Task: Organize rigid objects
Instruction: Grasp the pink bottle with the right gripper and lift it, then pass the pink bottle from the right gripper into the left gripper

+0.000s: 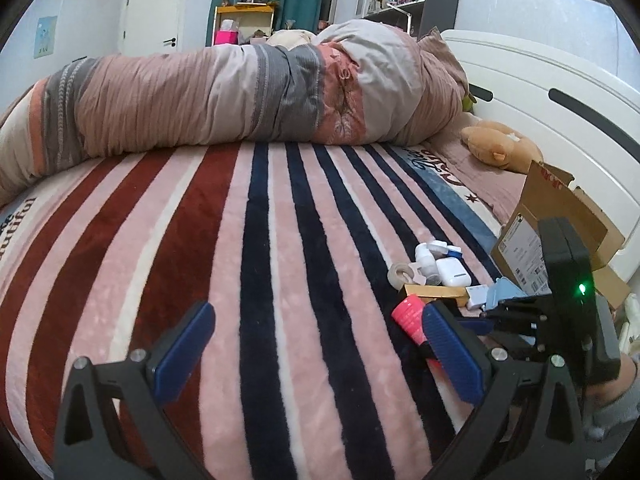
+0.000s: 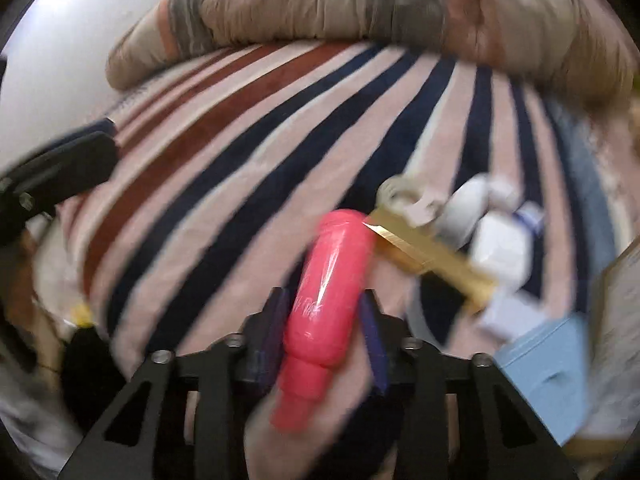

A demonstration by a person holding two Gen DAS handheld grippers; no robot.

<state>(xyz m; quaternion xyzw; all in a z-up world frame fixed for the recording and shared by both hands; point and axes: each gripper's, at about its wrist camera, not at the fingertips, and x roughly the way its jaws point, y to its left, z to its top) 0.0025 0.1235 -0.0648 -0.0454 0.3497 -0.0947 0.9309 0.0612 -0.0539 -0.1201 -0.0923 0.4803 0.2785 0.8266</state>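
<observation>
My right gripper (image 2: 326, 320) is shut on a pink plastic bottle (image 2: 332, 280), which points forward over the striped blanket; the view is blurred. The same pink bottle (image 1: 410, 316) shows in the left wrist view, partly hidden behind my left gripper's right finger. My left gripper (image 1: 316, 344) is open and empty above the blanket. A cluster of small items lies at the right: a gold box (image 1: 436, 293), a tape roll (image 1: 402, 274), a white earbud case (image 1: 452, 272), white bottles (image 1: 426, 256) and a light blue box (image 2: 548, 376).
An open cardboard box (image 1: 560, 232) stands at the bed's right edge by the white headboard (image 1: 540, 80). A rolled duvet (image 1: 240, 96) lies across the far side of the bed. A plush toy (image 1: 500, 146) rests near the headboard. The striped blanket (image 1: 240, 260) covers the mattress.
</observation>
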